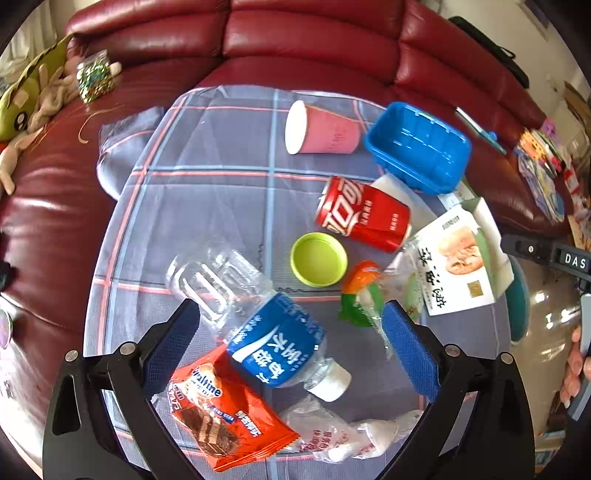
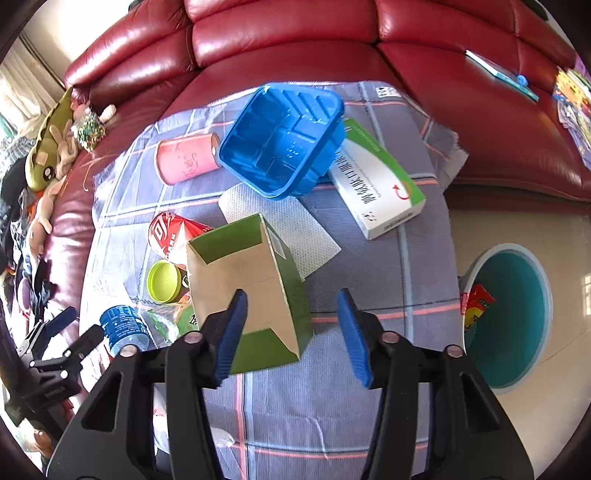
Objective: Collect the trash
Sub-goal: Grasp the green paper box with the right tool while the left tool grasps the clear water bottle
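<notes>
A red sofa (image 2: 288,33) backs the littered counter (image 2: 369,295). Both grippers, left (image 1: 291,343) over the bottle (image 1: 258,325) and right (image 2: 291,332) beside the carton (image 2: 251,291), hang released; a grasp comes next.

red can (image 2: 173,236) half hidden behind carton (image 2: 251,284)

Right gripper (image 2: 291,332) hangs open over the cloth, green carton (image 2: 255,280) by its left finger, teal bin (image 2: 509,317) off right.
</notes>
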`<state>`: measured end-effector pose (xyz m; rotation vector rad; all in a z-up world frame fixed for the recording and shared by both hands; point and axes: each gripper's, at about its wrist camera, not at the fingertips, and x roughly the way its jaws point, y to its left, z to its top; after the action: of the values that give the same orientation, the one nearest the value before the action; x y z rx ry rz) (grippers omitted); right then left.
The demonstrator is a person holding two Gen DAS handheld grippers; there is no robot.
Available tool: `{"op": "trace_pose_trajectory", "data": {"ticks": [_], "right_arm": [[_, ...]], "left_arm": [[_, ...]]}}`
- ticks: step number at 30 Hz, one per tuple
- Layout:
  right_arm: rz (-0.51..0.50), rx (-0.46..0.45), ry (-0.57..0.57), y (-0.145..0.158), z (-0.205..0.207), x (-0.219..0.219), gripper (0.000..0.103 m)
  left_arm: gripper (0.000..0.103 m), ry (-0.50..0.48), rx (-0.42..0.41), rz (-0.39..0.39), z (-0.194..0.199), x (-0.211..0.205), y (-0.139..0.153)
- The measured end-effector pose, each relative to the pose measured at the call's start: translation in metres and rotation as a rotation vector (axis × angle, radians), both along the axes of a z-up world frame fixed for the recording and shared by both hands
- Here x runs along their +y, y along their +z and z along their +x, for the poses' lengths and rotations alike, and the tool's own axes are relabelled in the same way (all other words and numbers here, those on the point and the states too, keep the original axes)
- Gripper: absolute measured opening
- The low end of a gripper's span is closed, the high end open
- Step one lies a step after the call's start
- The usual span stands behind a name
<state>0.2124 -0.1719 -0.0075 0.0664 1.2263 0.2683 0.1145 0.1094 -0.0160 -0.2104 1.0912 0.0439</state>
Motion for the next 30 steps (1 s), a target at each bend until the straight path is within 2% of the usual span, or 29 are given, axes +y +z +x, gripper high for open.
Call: {"op": "trace_pose_trajectory", "data": {"ticks": [2, 4, 8, 14, 19, 21, 22, 23, 26, 30], "right_arm": [[-0.008, 0.018, 0.011, -0.009, 0.004, 0.006, 0.031], [-0.013, 0.030, 0.017, -0.016, 0.007, 0.009, 0.029], [-0.053, 0.028, 0.028, -0.023, 0.007, 0.015, 0.006], [-0.076, 0.026, 0.036, -0.026, 0.002, 0.010, 0.003], [-0.067, 0.020, 0.027, -0.026, -0.001, 0.003, 0.003], [-0.063, 0.019, 0.029, -0.025, -0.001, 0.002, 0.003], [-0.063, 0.018, 0.029, -0.025, -0.001, 0.002, 0.003], [-0.062, 0.016, 0.029, -0.025, -0.001, 0.001, 0.003], [-0.056, 0.017, 0.030, -0.026, -0.001, -0.001, 0.003], [-0.054, 0.030, 0.036, -0.032, 0.001, -0.001, 0.003]], "left_arm": [[0.099, 0.039, 0.018, -0.042, 0.000, 0.013, -0.007], [0.099, 0.060, 0.032, -0.071, 0.001, 0.019, -0.013], [0.099, 0.073, 0.054, -0.057, 0.006, 0.015, -0.024], [0.099, 0.129, 0.090, -0.039, 0.017, 0.014, -0.043], [0.098, 0.136, 0.105, -0.017, 0.025, 0.013, -0.056], [0.084, 0.130, 0.099, -0.014, 0.026, 0.011, -0.057], [0.072, 0.118, 0.101, -0.028, 0.026, 0.010, -0.058], [0.069, 0.107, 0.099, -0.046, 0.026, 0.009, -0.059], [0.069, 0.083, 0.073, 0.014, 0.024, 0.002, -0.055], [0.069, 0.051, 0.038, 0.030, 0.021, -0.005, -0.044]]}}
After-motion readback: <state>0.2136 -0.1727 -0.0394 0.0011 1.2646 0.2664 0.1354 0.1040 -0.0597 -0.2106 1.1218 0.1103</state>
